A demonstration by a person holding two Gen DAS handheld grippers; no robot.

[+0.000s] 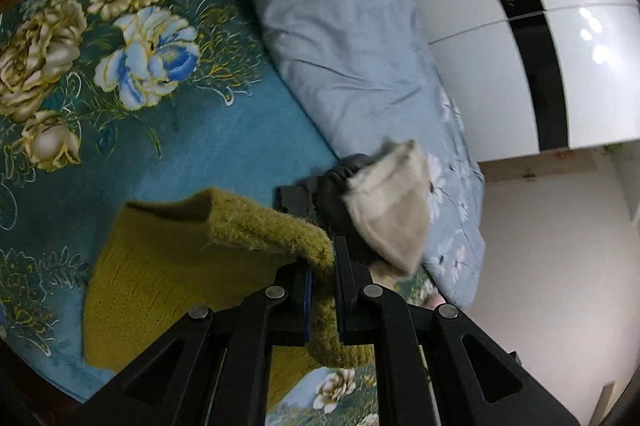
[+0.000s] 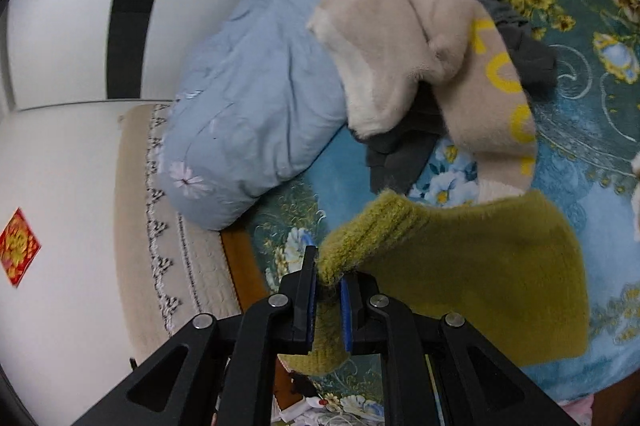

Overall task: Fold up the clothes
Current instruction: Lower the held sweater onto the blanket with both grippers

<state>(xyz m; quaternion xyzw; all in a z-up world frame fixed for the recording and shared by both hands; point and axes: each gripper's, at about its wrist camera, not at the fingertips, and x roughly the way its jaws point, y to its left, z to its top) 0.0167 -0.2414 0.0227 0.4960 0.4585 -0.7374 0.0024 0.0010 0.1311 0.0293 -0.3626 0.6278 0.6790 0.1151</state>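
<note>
So both grippers have a pinch on the same fuzzy olive-green knit sweater [image 1: 168,266]. In the left wrist view, the left gripper [image 1: 322,266] has its jaws nearly closed on a thick ribbed edge of the knit, with the fabric bunched between the blue-lined pads and a bit hanging down below them. The rest of the sweater spreads out toward 9 o'clock over the teal plush blanket with big cream and blue flowers [image 1: 80,66].

Right wrist view is pretty much the mirror of that: the right gripper [image 2: 328,282] is clamped almost shut on a ribbed green edge, and the sweater body fans out toward 3 o'clock across the same floral blanket.

Up at about 12 to 1 o'clock from the right gripper there's a pile: a beige fleecy garment with yellow lettering [image 2: 400,46] lying on top of some dark grey clothing [image 2: 396,158], the pile just beyond the green knit. It leans against a rolled-up pale blue quilt with white daisies [image 2: 248,86] at 11 o'clock. The glossy white wardrobe with a black vertical strip [image 2: 124,6] sits behind that, around 10 o'clock. A cream patterned rug [image 2: 140,206] is on the floor at 9.
</note>
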